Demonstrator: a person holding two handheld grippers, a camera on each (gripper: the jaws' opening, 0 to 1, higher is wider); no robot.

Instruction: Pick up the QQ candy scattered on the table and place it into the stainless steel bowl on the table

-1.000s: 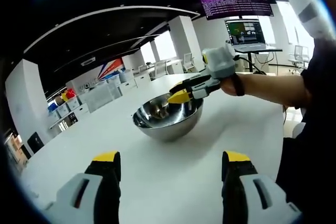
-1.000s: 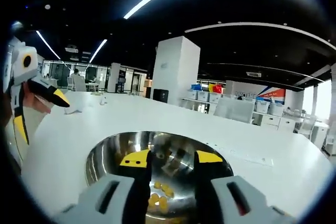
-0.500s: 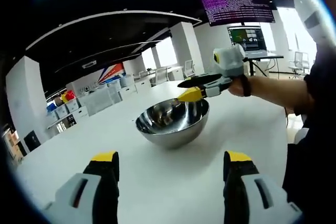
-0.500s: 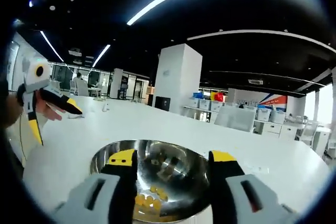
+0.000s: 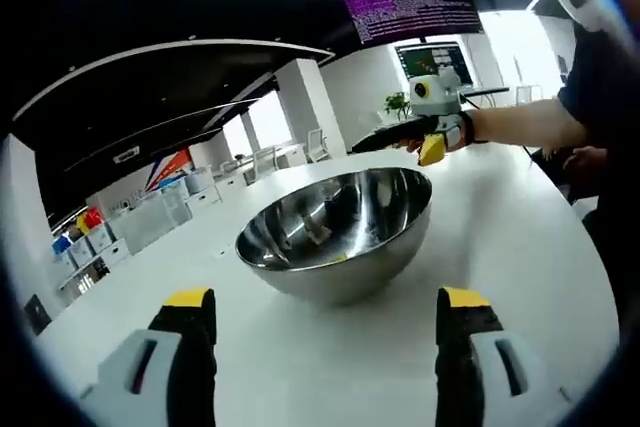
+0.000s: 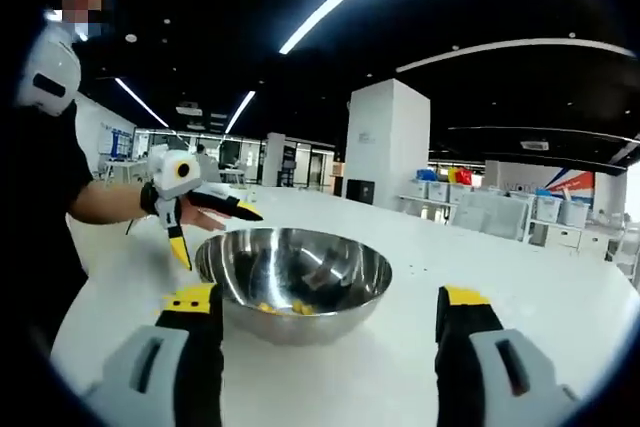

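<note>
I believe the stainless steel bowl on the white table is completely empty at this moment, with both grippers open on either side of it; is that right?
Not quite: the stainless steel bowl is not empty. The right gripper view shows yellow candy pieces lying at its bottom. The rest holds: it stands on the white table, and the left gripper and right gripper are both open.

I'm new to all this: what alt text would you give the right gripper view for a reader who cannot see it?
A stainless steel bowl with a few yellow candies inside sits on a white table, framed by the open right gripper in the foreground. Left of the bowl, a person's hand holds the left gripper, also open.
</note>
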